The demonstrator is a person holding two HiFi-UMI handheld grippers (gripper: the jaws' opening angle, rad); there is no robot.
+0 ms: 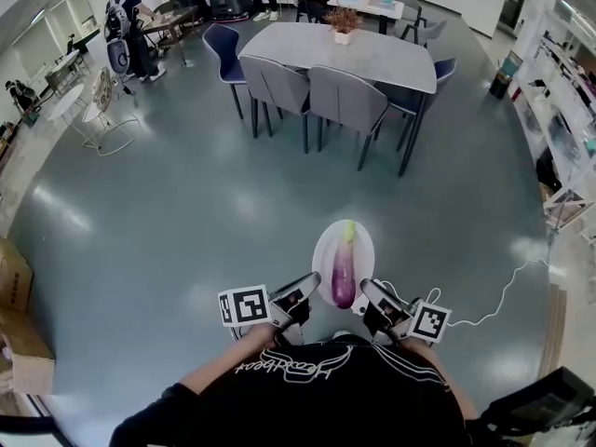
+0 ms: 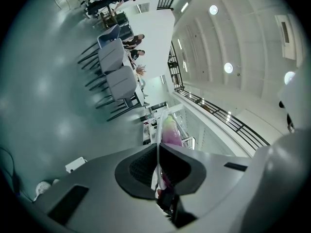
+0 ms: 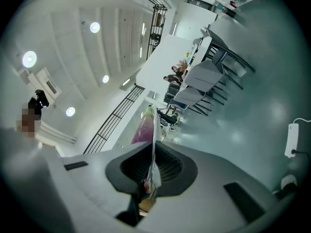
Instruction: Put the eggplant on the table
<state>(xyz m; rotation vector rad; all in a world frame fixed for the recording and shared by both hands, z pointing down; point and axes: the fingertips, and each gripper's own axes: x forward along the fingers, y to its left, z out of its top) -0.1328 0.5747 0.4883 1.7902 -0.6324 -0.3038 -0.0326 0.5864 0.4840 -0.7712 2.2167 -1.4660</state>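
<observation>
Left tool (image 1: 300, 298) and right tool (image 1: 372, 298) each have their jaws clamped on the rim of a white plate (image 1: 323, 242), one at either side of its near edge. The purple eggplant (image 1: 344, 275) lies lengthwise on the plate, with its green stem pointing away. Well beyond, across the grey floor (image 1: 168, 203), grey chairs (image 1: 346, 101) stand at a long grey worktop (image 1: 363, 59) that carries a small potted plant (image 1: 342, 21).

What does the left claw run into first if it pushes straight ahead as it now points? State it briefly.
The left claw is shut on the white plate, with the eggplant just ahead. Beyond them is floor, then probably the grey chairs at the table, though depth is unclear.
</observation>
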